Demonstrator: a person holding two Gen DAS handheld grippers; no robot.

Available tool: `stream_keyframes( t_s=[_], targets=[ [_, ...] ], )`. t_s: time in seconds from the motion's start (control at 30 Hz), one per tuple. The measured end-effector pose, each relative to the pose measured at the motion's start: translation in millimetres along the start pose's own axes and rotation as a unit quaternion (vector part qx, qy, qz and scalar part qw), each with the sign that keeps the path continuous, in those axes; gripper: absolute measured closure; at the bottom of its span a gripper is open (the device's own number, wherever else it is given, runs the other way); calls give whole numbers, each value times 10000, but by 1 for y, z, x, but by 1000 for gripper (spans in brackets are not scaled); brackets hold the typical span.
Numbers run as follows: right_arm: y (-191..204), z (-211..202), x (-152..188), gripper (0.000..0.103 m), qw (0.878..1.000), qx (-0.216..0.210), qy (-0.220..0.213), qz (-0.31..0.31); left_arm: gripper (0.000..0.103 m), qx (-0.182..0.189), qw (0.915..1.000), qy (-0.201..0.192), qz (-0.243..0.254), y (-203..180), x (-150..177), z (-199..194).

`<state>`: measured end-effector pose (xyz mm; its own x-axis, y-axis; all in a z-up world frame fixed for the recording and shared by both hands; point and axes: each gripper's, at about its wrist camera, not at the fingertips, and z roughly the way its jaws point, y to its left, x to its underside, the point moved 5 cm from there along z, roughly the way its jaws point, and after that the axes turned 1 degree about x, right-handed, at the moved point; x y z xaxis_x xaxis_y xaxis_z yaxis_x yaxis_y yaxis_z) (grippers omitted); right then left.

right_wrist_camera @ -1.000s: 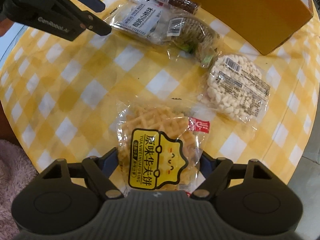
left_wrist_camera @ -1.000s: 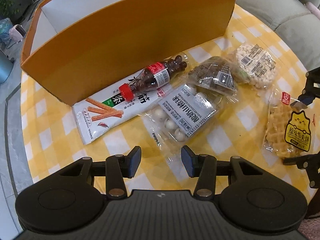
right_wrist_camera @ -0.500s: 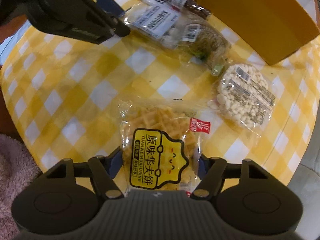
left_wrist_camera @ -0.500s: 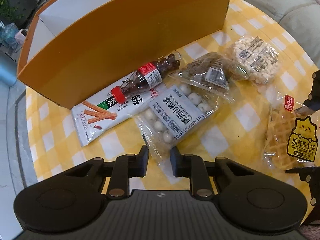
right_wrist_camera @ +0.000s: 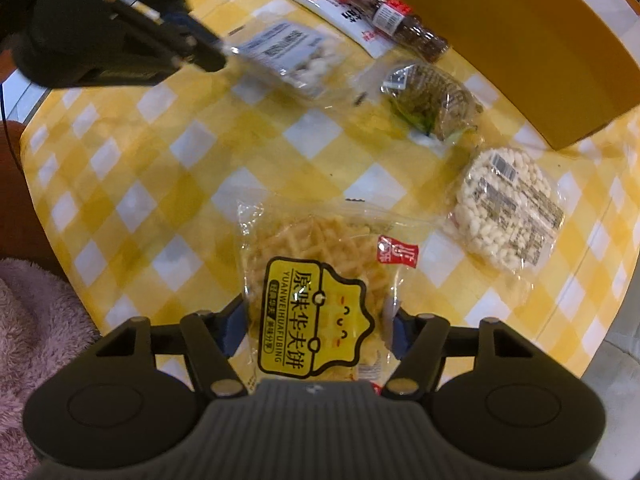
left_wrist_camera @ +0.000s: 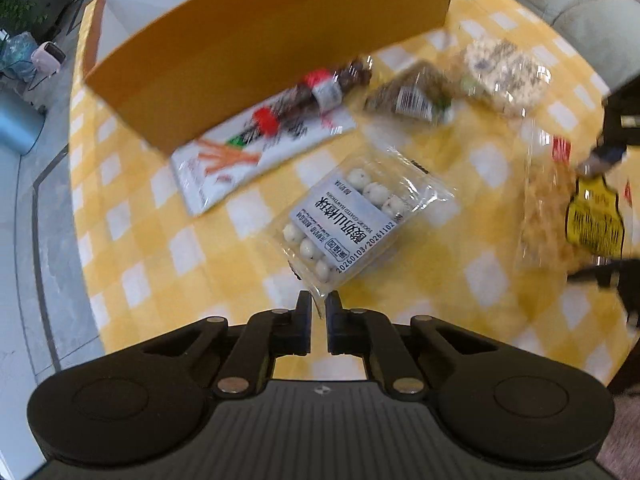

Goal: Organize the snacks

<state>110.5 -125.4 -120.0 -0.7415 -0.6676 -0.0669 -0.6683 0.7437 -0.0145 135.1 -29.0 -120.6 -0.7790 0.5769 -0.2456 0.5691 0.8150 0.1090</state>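
Note:
My left gripper is shut on the edge of a clear pack of white hawthorn balls and holds it lifted off the yellow checked table. It shows from the side in the right wrist view. My right gripper is shut on a waffle cookie pack with a yellow label, raised above the table. The orange box stands open at the back.
By the box lie a white spicy-strip pack, a dark bottle with a red cap, a brown snack pack and a round puffed-rice pack. A sofa is behind; pink fluffy fabric is at the lower left.
My left gripper closed on the hawthorn ball pack and lifted it away from the other snacks. My right gripper raised the waffle pack higher.

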Motion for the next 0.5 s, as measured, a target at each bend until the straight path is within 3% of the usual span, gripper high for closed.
stream_keyframes(
  t_s=[0.13,0.2,0.27,0.33,0.5],
  targets=[
    [-1,-1,-1,37,10000,-77,-32,-3,95,58,9999,148,-3,3,23,-4],
    [1,0,-4,37,9999,-99,-44,-27,88,58,9998,154,145,-1,30,-4],
    [1,1,-6,37,9999,-97,-38,-39,74,-85,9994,39,342,-3,36,-6],
    [-1,2,-7,37,9999,-96,-18,-20,69,-267,9979,-91,578,-6,41,-9],
    [-3,4,-8,37,9998,-146,62,107,68,-270,9920,-597,1081,-8,44,-33]
  ],
)
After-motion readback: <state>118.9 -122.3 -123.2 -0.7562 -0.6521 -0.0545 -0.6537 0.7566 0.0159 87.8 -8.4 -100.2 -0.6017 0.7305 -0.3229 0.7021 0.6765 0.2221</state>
